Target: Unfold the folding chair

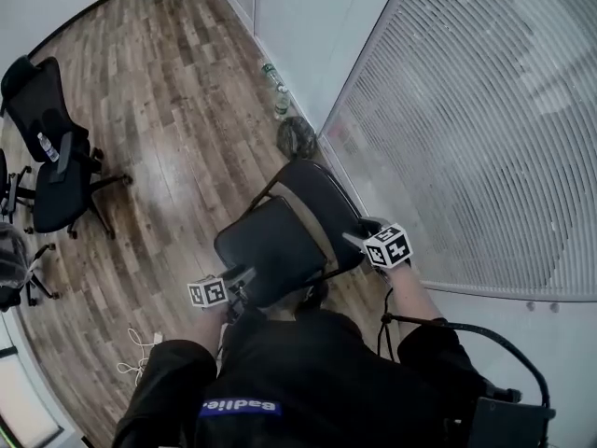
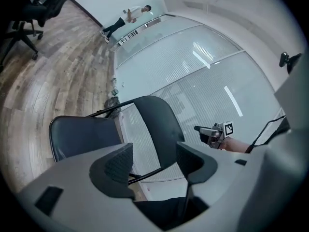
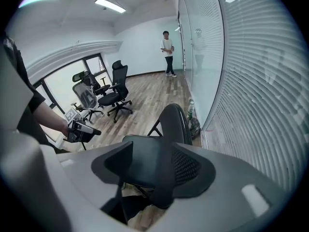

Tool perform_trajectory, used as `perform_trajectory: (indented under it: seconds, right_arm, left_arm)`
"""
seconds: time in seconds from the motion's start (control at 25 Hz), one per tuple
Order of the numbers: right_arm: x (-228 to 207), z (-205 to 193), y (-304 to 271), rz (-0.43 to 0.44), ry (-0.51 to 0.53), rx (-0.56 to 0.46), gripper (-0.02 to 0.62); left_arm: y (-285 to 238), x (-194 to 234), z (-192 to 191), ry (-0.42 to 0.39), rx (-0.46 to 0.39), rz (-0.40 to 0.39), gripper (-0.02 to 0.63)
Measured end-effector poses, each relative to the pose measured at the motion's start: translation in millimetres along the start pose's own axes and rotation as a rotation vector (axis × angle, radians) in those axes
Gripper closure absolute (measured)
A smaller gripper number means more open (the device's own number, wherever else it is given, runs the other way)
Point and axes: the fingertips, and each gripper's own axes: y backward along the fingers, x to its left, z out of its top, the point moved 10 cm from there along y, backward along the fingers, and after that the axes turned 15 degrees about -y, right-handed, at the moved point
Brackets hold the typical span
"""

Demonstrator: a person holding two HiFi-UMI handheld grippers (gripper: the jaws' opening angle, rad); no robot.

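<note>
The black folding chair stands opened out on the wood floor, its seat (image 1: 270,250) toward me and its backrest (image 1: 322,203) by the glass wall. My left gripper (image 1: 235,283) hovers at the seat's near left edge. In the left gripper view its jaws (image 2: 153,151) stand apart, open, and a thin black frame tube (image 2: 145,174) shows in the gap with the backrest (image 2: 157,124) beyond. My right gripper (image 1: 359,241) is at the backrest's right edge. It (image 3: 152,151) is open, and the backrest's dark edge (image 3: 166,178) runs down between its jaws, close to the right pad.
Black office chairs (image 1: 51,147) stand at the left, one with a water bottle (image 1: 47,147) on it. Bottles (image 1: 280,105) and a dark bag (image 1: 297,138) sit by the glass wall with blinds (image 1: 466,129). A white cable (image 1: 140,348) lies on the floor. A person (image 3: 168,52) stands far off.
</note>
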Motion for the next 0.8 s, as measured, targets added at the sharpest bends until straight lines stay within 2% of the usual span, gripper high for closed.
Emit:
perform_trajectory:
  seconds: [0.12,0.24,0.52,0.68,0.8]
  right_arm:
    - [12,0,0,0.017,0.003,-0.005,0.365]
    - [29,4,2,0.033,0.015,-0.001,0.38]
    - [59,-12,1,0.092,0.038,-0.002,0.451]
    - [79,-16,2,0.132,0.053,-0.016,0.483]
    - [89,-13,5,0.169,0.063,-0.048,0.5]
  left_arm:
    - [1,-12,17,-0.067,0.003,-0.021,0.331]
    - [4,-31,34,-0.092,0.001,-0.058,0.331]
    - [4,-73,55,-0.202,-0.021,-0.106,0.335]
    - [2,-101,65,-0.257,-0.045,-0.15,0.364]
    - [-3,-124,76,-0.305,-0.071,-0.177,0.41]
